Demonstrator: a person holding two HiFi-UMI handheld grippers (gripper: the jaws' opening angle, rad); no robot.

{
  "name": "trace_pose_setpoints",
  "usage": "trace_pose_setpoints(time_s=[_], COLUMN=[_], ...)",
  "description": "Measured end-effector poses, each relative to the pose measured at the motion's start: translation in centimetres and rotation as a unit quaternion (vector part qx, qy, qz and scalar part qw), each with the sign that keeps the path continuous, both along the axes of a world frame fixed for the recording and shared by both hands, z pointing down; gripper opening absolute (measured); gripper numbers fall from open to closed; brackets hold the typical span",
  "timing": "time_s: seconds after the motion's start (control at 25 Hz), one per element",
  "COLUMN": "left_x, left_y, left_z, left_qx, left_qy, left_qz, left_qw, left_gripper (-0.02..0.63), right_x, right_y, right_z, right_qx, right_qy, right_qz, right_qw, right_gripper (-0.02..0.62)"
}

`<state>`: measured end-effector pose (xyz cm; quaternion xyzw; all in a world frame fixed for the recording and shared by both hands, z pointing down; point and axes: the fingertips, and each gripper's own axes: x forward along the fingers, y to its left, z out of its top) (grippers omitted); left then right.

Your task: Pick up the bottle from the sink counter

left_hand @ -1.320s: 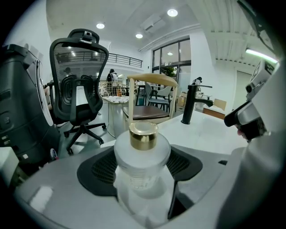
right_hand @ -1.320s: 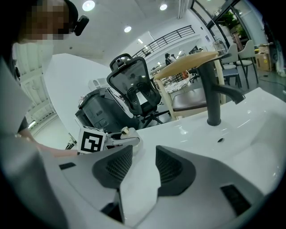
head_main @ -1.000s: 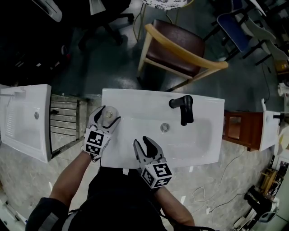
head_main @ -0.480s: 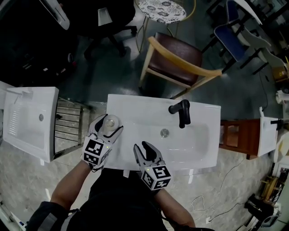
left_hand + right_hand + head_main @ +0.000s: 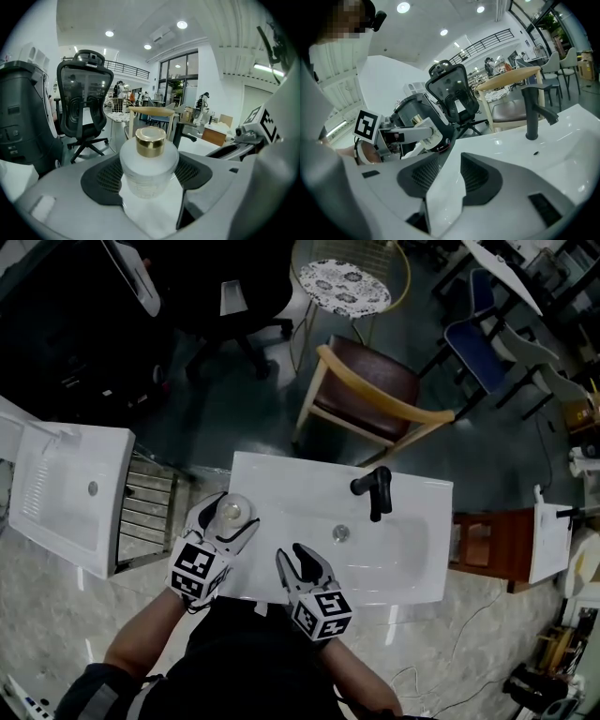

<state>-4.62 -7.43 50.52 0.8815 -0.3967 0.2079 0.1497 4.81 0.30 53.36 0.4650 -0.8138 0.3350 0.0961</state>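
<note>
While the head view shows the left gripper (image 5: 232,515) around the bottle (image 5: 230,510) near the sink counter's (image 5: 309,474) left edge, its own view shows the jaws pressing the bottle: grasp made, a straight lift seems next. The right gripper (image 5: 451,158) view shows wide, empty jaws.

No lettering or number can be read — not even on the bottle (image 5: 149,164).

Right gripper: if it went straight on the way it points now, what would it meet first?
Probably nothing solid: the open right gripper aims across the flat sink counter, between the left gripper holding the bottle and the faucet. Depth is unclear; a low path would skim the counter.
</note>
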Motion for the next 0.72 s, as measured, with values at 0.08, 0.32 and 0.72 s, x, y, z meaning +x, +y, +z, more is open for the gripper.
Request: trace_pose_setpoints(time_s=[0.08,0.32,0.72], left_x=[0.0,0.3,0.2], left_y=[0.2,0.7,2.4], left_z=[-1.2,-4.6,-7.5], left_qx=[0.004,0.021,0.051], left_qy=[0.008,0.012,0.009], left_qz=[0.000,0.010,0.016], left_qw=[1.0000,0.9997,0.9985], left_gripper=[0.334,0.334,0.334], right_x=[-0.1,0.0,0.2], right_y=[-0.2,-0.8,-1.0], right_z=[-0.5,-1.9,-3.9], right_qx=[0.005,0.021,0.042], right_qy=[-0.003,-0.005,-0.008], right_qz=[0.001,-0.001,0.001], right_qw=[1.000,1.000,0.999], right_gripper=[0.143,0.143,0.143])
